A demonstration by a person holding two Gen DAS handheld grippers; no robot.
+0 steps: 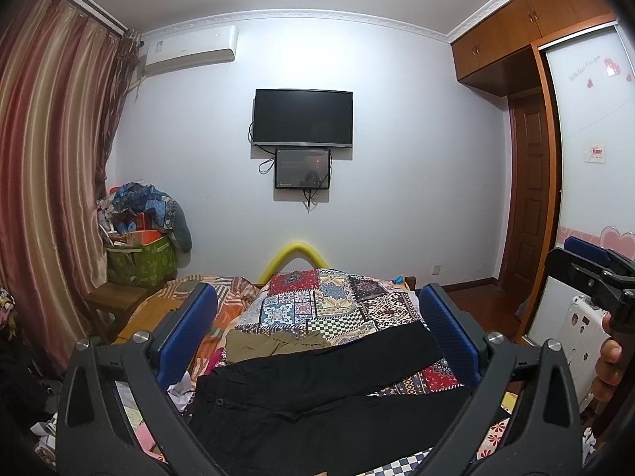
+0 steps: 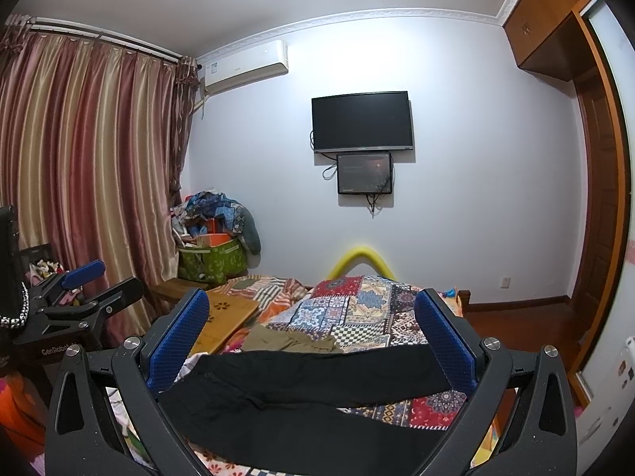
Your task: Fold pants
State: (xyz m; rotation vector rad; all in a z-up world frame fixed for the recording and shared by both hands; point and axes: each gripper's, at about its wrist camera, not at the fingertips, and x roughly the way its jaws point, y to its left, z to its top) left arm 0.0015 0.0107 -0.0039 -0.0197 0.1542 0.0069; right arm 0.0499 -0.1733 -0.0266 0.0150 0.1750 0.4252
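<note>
Black pants [image 1: 313, 392] lie spread flat on the bed, waist at the left, both legs running to the right; they also show in the right wrist view [image 2: 301, 392]. My left gripper [image 1: 317, 317] is open and empty, held above the pants. My right gripper [image 2: 313, 317] is open and empty above them too. The right gripper also shows at the right edge of the left wrist view [image 1: 591, 265], and the left gripper at the left of the right wrist view [image 2: 87, 281].
A patchwork quilt [image 1: 337, 301] covers the bed, with an olive garment [image 1: 274, 343] just beyond the pants. A wooden board [image 2: 226, 317] lies at the bed's left. A green bag of clutter [image 1: 139, 254] stands by the curtain [image 1: 43, 182]. A wardrobe [image 1: 587, 166] stands at the right.
</note>
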